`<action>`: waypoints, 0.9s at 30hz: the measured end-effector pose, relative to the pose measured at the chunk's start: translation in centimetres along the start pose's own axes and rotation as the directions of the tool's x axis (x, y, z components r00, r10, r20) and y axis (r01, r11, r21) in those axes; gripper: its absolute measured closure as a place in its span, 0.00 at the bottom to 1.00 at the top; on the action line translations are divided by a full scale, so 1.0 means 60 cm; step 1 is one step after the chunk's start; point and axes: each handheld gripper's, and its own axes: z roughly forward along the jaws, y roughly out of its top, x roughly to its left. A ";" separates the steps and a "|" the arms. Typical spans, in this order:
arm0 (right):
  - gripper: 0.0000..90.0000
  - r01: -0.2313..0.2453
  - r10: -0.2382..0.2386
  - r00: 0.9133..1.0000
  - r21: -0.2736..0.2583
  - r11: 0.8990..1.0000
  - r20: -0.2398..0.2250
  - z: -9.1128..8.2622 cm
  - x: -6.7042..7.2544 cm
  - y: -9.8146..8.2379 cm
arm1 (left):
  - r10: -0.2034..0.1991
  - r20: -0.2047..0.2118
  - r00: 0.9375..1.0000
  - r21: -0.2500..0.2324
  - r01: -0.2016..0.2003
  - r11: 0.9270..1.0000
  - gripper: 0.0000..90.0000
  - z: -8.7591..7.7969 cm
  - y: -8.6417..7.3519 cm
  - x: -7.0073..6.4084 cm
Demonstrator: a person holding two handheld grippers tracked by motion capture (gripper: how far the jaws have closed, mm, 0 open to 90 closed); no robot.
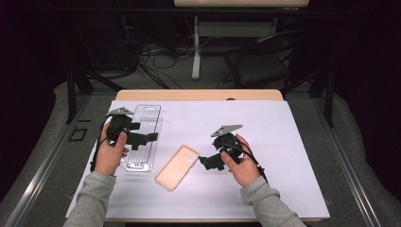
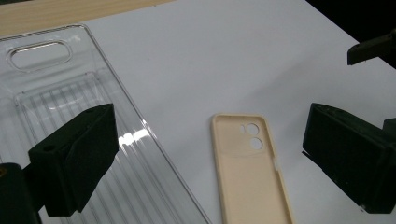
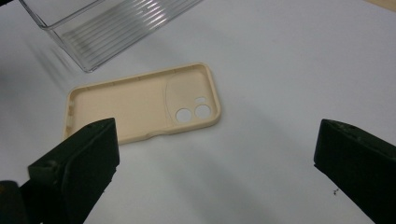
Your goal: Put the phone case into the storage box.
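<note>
Left claw hovers over the clear ribbed plastic tray, jaws spread wide with nothing between them; in the left gripper view one jaw sits above the tray. Just right of the tray, a beige phone case lies hollow side up on the white sheet covering the counter, camera cutouts visible. Right claw is near the case's right edge, not touching it, jaws wide apart and empty.
</note>
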 end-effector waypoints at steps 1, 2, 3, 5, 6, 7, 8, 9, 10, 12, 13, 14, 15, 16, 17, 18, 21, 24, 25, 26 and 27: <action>0.00 0.004 -0.004 1.000 0.005 1.000 0.001 0.002 0.001 0.003 | -0.001 -0.005 1.000 -0.006 0.001 1.000 0.04 0.000 -0.001 -0.001; 0.00 0.002 -0.002 1.000 0.007 1.000 0.000 0.004 0.002 0.007 | 0.009 -0.007 1.000 -0.008 -0.009 1.000 0.04 -0.001 -0.001 -0.001; 0.00 0.001 -0.001 1.000 0.007 1.000 -0.002 0.005 0.002 0.010 | 0.006 -0.003 1.000 -0.012 -0.006 1.000 0.04 -0.002 -0.001 -0.003; 0.00 0.001 -0.001 1.000 0.013 1.000 -0.012 0.009 0.003 0.017 | 0.029 -0.005 1.000 -0.016 -0.029 0.999 0.04 -0.004 -0.002 -0.006; 0.00 0.005 -0.005 1.000 0.013 1.000 -0.015 0.011 0.003 0.019 | 0.037 -0.008 0.999 -0.010 -0.037 0.999 0.04 -0.004 -0.002 -0.007; 0.00 0.005 -0.005 1.000 0.017 1.000 -0.016 0.012 0.003 0.021 | 0.044 -0.009 0.999 -0.008 -0.044 0.999 0.04 -0.004 -0.003 -0.008; 0.00 0.006 -0.006 1.000 0.021 1.000 -0.016 0.015 0.003 0.023 | 0.046 -0.010 0.999 -0.007 -0.046 0.999 0.04 -0.004 -0.004 -0.010; 0.00 0.010 -0.010 1.000 0.026 1.000 -0.015 0.018 0.003 0.024 | 0.053 -0.007 0.999 0.000 -0.053 0.999 0.04 -0.004 -0.005 -0.011; 0.00 0.016 -0.016 1.000 0.035 0.999 -0.019 0.022 0.004 0.026 | 0.054 -0.007 0.999 0.001 -0.054 0.999 0.04 -0.004 -0.005 -0.011; 0.00 0.026 -0.025 0.999 0.048 0.999 -0.023 0.028 0.004 0.029 | 0.052 -0.006 0.999 0.001 -0.052 0.999 0.04 -0.004 -0.007 -0.012; 0.00 0.029 -0.028 0.999 0.049 0.998 -0.023 0.030 0.004 0.030 | 0.058 -0.004 0.998 0.005 -0.058 0.998 0.04 -0.005 -0.008 -0.013; 0.00 0.032 -0.031 0.999 0.054 0.998 -0.025 0.034 0.005 0.032 | 0.066 0.000 0.998 0.006 -0.066 0.998 0.04 -0.006 -0.008 -0.014; 0.00 0.036 -0.035 0.999 0.051 0.998 -0.025 0.037 0.005 0.034 | 0.069 0.003 0.998 0.006 -0.069 0.998 0.04 -0.007 -0.008 -0.014; 0.00 0.038 -0.037 0.999 0.047 0.998 -0.024 0.039 0.005 0.035 | 0.074 0.006 0.997 0.004 -0.074 0.997 0.04 -0.008 -0.009 -0.016; 0.00 0.046 -0.044 0.999 0.049 0.998 -0.026 0.043 0.005 0.036 | 0.081 0.010 0.997 0.000 -0.081 0.997 0.04 -0.010 -0.009 -0.017; 0.00 0.050 -0.049 0.998 0.053 0.997 -0.027 0.046 0.006 0.036 | 0.086 0.013 0.996 -0.003 -0.086 0.996 0.05 -0.012 -0.010 -0.018; 0.01 0.071 -0.068 0.997 0.081 0.994 -0.033 0.057 0.008 0.037 | 0.088 0.009 0.996 -0.010 -0.088 0.996 0.06 -0.016 -0.011 -0.019; 0.08 0.087 -0.083 0.996 0.103 0.991 -0.037 0.067 0.008 0.038 | 0.089 0.002 0.996 -0.011 -0.089 0.996 0.09 -0.017 -0.012 -0.018; 0.10 0.086 -0.082 0.996 0.103 0.991 -0.041 0.070 0.008 0.039 | 0.096 0.000 0.995 -0.008 -0.096 0.995 0.10 -0.017 -0.013 -0.016; 0.13 0.084 -0.080 0.996 0.106 0.991 -0.043 0.072 0.006 0.041 | 0.093 -0.001 0.996 -0.004 -0.093 0.996 0.10 -0.016 -0.014 -0.016; 0.16 0.084 -0.080 0.996 0.109 0.990 -0.042 0.074 0.006 0.043 | 0.100 -0.006 0.995 -0.001 -0.100 0.995 0.10 -0.016 -0.014 -0.015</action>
